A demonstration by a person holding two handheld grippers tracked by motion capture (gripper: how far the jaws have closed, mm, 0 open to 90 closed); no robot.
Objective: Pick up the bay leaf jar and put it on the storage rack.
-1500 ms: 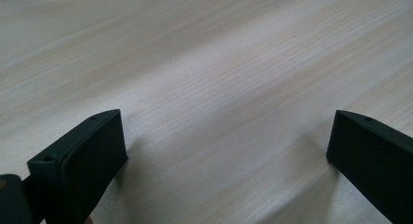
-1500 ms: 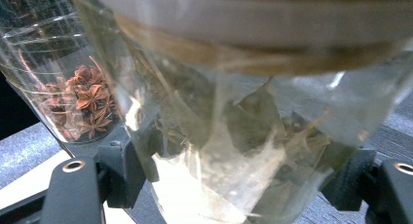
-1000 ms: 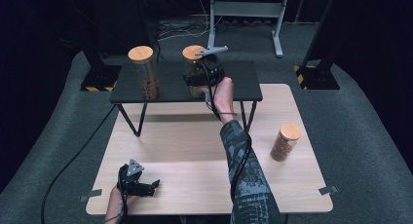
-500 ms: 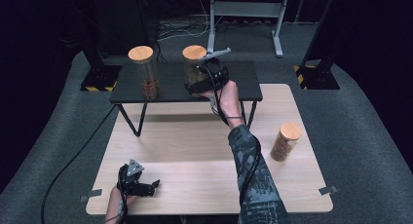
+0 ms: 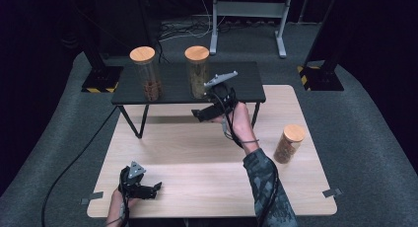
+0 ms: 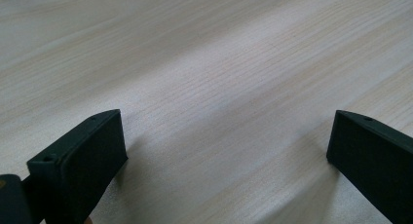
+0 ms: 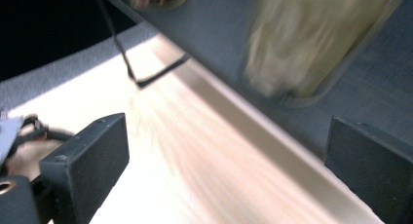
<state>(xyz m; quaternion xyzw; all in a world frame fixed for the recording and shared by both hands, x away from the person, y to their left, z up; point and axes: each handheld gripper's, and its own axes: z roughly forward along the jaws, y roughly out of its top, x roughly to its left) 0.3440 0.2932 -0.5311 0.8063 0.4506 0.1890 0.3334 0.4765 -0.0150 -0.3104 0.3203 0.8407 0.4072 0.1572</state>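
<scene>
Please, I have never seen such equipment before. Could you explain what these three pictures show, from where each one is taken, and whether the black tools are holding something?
A person stands at a light wooden table and holds one black two-jaw hand-held gripper in each hand. The high view looks down from above the person's side. The other two pictures come from small cameras riding on each gripper, looking along its two black jaws.

The left gripper rests low near the table's front edge, jaws open, holding nothing. The right gripper has just opened its jaws and is also empty, near the front edge of a small black shelf table.

On that shelf stand two clear jars with round wooden lids: one with dark brown contents and one with paler contents. A third such jar stands on the wooden table, at the right.
</scene>
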